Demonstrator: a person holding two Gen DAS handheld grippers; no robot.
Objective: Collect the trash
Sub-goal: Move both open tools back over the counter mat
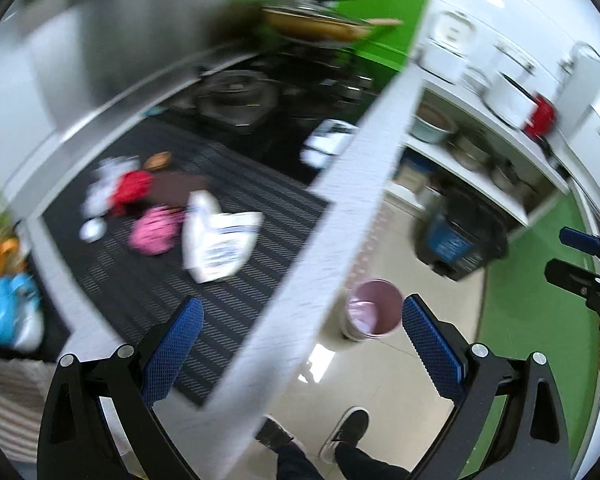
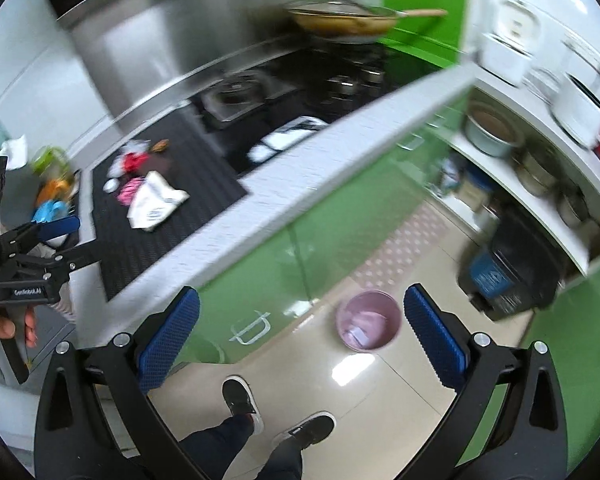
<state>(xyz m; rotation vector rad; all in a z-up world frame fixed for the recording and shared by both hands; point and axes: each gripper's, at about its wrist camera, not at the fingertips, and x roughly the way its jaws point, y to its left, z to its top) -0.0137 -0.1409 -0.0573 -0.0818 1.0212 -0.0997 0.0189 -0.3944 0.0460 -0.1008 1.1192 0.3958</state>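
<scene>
While both are held above the floor, left tool (image 1: 302,344) and right tool (image 2: 300,336): spread wide, empty. Trash (image 1: 168,216): on counter mat (image 1: 148,280). Pink bin (image 2: 369,320): on floor.

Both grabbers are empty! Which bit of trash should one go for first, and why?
Probably lower the left gripper toward the white bag on the black mat. Its jaws are open and empty, the bag lies nearest them, and the pink bin waits on the floor.
</scene>
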